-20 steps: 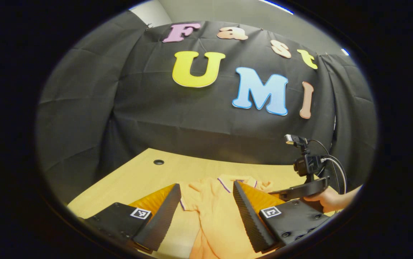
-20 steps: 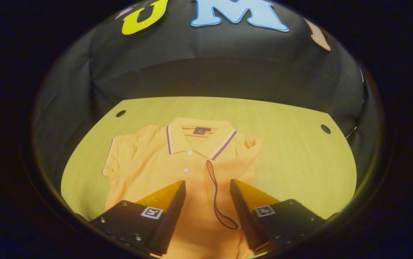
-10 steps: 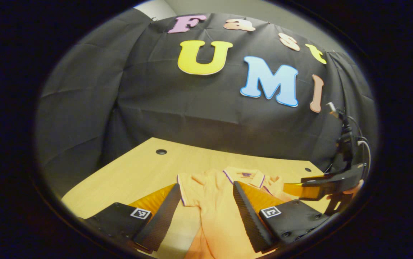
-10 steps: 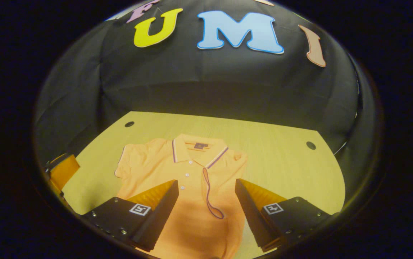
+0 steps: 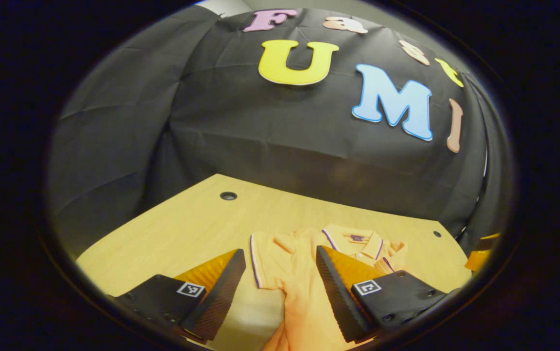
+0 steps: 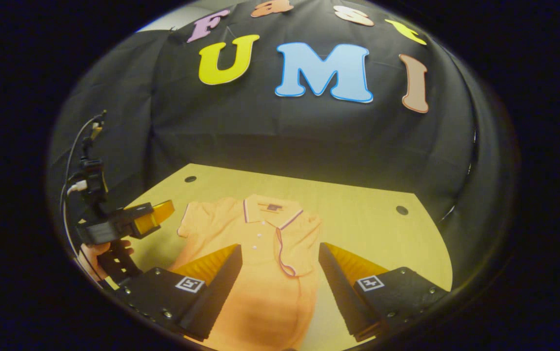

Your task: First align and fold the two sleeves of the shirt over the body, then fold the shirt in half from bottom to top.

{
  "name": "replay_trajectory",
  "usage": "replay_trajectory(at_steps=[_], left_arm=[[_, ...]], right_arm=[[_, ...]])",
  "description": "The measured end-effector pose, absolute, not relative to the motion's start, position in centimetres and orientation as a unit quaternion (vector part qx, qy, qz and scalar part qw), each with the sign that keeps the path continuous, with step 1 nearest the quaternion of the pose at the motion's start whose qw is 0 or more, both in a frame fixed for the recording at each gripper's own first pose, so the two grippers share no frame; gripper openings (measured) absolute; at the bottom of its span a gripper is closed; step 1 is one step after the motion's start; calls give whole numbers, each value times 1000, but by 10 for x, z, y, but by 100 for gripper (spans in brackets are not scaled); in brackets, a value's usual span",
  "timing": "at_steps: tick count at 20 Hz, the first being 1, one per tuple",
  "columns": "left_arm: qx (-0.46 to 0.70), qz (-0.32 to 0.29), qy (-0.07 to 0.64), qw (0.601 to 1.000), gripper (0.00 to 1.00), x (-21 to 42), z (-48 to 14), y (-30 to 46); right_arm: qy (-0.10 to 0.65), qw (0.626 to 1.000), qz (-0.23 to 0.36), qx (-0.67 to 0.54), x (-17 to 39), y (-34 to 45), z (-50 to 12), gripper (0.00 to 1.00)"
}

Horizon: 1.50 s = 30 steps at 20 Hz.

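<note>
An orange short-sleeved polo shirt [image 6: 260,273] lies flat, front side up, on the wooden table [image 6: 372,229], its collar [image 6: 271,214] toward the table's far edge and its hem toward the near edge. The collar is pale with a dark purple stripe, and small white buttons run down the placket below it. One sleeve [image 6: 292,251] is folded over the body, its purple-trimmed cuff lying on the chest beside the placket. The other sleeve [image 5: 265,258] is spread out flat on the table, away from the body.
</note>
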<state>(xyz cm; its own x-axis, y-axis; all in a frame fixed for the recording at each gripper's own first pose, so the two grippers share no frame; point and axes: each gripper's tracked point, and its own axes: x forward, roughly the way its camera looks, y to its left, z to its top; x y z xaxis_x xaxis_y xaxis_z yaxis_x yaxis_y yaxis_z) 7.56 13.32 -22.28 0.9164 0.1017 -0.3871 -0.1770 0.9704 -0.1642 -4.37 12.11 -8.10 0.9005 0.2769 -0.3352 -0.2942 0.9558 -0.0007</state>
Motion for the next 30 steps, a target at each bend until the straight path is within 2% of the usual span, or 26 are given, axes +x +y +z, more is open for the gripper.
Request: replay_trajectory(at_steps=[8, 16, 18, 20, 21, 24, 25, 26, 28, 29, 30], left_arm=[[-116, 100, 261, 953, 95, 123, -289, 159], [-96, 105, 305, 942, 95, 148, -345, 164], [-92, 101, 299, 944, 97, 152, -343, 162], [-84, 107, 301, 944, 91, 153, -347, 162], [-72, 114, 305, 943, 92, 153, -350, 165], [-43, 138, 316, 938, 62, 148, -353, 178], [-39, 148, 316, 936, 56, 148, -354, 183], [-41, 151, 314, 936, 36, 147, -354, 183], [-29, 149, 321, 935, 29, 145, -356, 183], [-22, 145, 323, 935, 29, 145, -355, 181], [-22, 144, 324, 935, 15, 145, -354, 176]], right_arm=[[183, 973, 135, -19, -82, 116, -92, 97], [202, 970, 135, -7, -101, 126, -99, 98], [201, 970, 140, -11, -100, 129, -97, 97], [200, 969, 145, -12, -98, 132, -95, 98], [200, 969, 146, -11, -96, 133, -95, 98], [199, 969, 146, -6, -95, 132, -95, 98], [199, 969, 145, -5, -95, 131, -95, 98], [199, 969, 144, -4, -94, 129, -94, 98], [200, 969, 142, 0, -94, 126, -95, 98], [199, 970, 141, 2, -94, 125, -94, 98], [199, 970, 140, 4, -93, 124, -94, 98]])
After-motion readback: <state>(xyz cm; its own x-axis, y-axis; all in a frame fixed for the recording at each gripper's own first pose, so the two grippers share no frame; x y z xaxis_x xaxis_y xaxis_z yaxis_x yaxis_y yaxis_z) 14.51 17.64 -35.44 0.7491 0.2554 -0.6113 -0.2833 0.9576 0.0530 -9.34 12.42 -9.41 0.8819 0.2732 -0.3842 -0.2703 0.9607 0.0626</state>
